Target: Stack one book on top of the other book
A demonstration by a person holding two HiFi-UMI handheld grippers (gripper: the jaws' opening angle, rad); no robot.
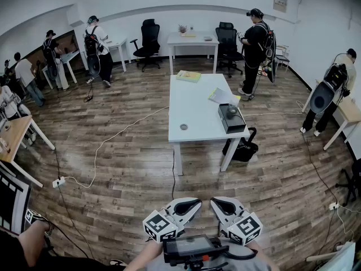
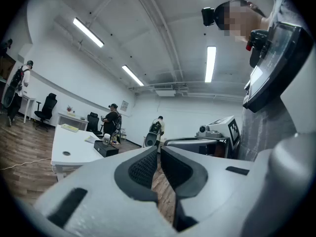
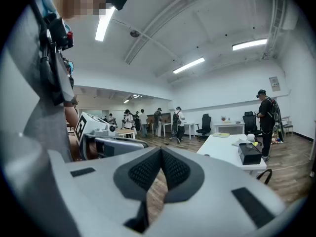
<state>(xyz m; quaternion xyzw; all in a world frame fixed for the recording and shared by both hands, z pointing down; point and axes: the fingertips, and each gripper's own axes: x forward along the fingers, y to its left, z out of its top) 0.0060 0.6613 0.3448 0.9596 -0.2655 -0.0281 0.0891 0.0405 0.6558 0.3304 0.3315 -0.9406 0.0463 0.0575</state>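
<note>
The left gripper (image 1: 196,202) and right gripper (image 1: 215,202), both pressed together and empty, hang well short of the white table (image 1: 194,109). A yellow book (image 1: 188,76) lies at its far end. What looks like a paler book (image 1: 223,96) lies beside a black box (image 1: 230,120).

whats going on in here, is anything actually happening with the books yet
Not yet. A person holds the left gripper and the right gripper close to the body, both shut and empty. They stand some way back from the white table. A yellow-green book lies at its far end, and a pale book, or perhaps papers, lies near its right edge behind a black box. Neither is touched, so the stacking has not begun.
</note>
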